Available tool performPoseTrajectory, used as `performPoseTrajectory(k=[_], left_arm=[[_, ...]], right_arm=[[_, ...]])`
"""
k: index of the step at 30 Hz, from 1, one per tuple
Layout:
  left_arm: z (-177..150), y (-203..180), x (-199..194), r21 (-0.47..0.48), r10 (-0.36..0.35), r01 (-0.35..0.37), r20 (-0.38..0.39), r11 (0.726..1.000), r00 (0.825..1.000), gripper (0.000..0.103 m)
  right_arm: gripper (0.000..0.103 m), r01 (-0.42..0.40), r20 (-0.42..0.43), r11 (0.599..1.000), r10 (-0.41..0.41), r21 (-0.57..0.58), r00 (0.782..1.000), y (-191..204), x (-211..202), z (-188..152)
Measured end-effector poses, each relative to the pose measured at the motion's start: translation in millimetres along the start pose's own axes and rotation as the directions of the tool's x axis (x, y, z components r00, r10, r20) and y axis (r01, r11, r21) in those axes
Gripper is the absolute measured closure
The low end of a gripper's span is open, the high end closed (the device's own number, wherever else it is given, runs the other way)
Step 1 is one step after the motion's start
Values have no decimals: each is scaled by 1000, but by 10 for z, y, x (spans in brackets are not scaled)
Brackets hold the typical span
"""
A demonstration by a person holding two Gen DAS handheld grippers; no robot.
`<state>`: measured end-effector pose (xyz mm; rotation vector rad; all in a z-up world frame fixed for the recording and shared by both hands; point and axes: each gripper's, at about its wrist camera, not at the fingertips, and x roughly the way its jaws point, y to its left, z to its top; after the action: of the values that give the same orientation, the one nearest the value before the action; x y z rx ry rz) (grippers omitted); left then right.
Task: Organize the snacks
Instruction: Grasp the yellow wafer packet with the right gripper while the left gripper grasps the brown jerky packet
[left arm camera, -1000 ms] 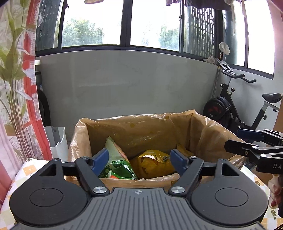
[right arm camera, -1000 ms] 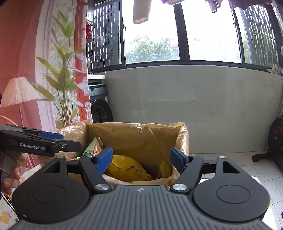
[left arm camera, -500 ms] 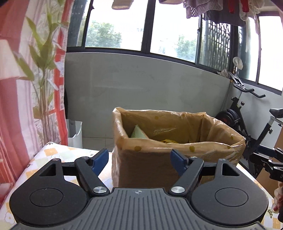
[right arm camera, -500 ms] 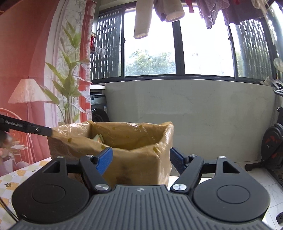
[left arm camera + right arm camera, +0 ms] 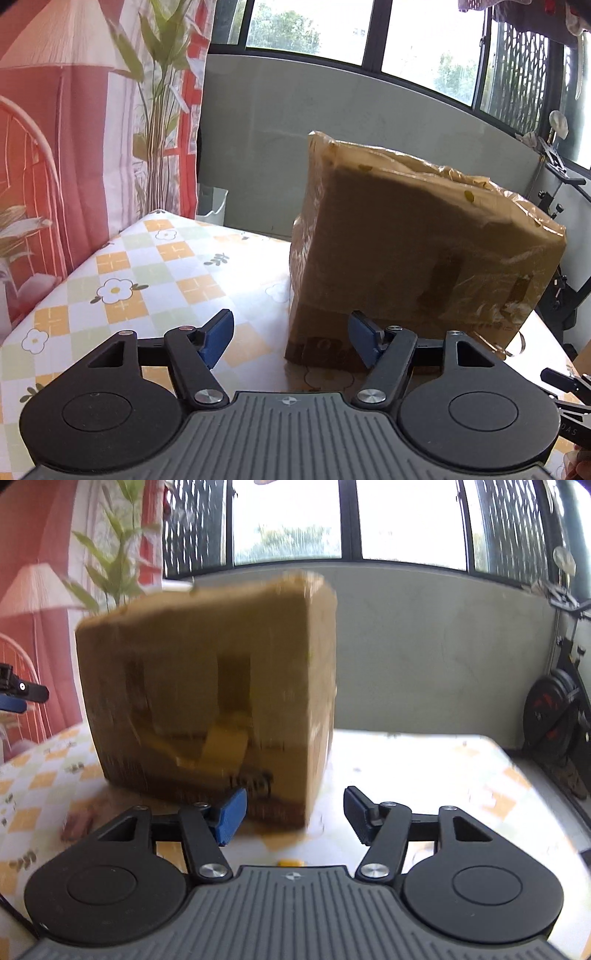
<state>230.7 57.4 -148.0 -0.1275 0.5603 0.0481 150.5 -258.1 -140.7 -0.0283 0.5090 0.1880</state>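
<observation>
Both of your grippers have dropped from above the box to table height in front of it, so the snacks seen inside a second ago are now hidden behind its wall. The box (image 5: 424,251) stands upright on the table (image 5: 155,266), wrapped in a brown plastic liner, with its near lower corners facing each camera.

Your left gripper (image 5: 291,341) has empty jaws that have just been closing a little; they remain well apart, with nothing between the pads, and the box's bottom left corner sits just beyond them. Your right gripper (image 5: 295,818) has also just been narrowing, and its jaws are parted and empty, with the box's lower right corner just ahead.

No snack is visible on the table from here, apart from a small yellow scrap (image 5: 290,863) near the right gripper, too small to identify. Judging by the task, you are probably hunting for the next snack or about to shift the box. Slow down, since the right view is blurred, and keep both jaws clear of the loose liner so it does not snag.
</observation>
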Motion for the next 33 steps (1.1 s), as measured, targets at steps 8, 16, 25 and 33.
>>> performPoseTrajectory(k=[8, 16, 25, 33], left_arm=[[-180, -6, 67, 0, 37, -37, -63, 999, 997, 33], [-301, 20, 144, -12, 75, -76, -107, 997, 991, 35], [-537, -205, 316, 49, 61, -52, -202, 997, 978, 36], [-675, -347, 459, 111, 79, -53, -244, 992, 966, 36]], right_arm=[[44, 41, -142, 999, -36, 26, 989, -9, 242, -157], [55, 29, -216, 1000, -31, -9, 976, 16, 338, -217], [64, -16, -199, 1000, 14, -9, 980, -9, 281, -244], [64, -29, -195, 999, 26, -16, 980, 1, 294, -236]])
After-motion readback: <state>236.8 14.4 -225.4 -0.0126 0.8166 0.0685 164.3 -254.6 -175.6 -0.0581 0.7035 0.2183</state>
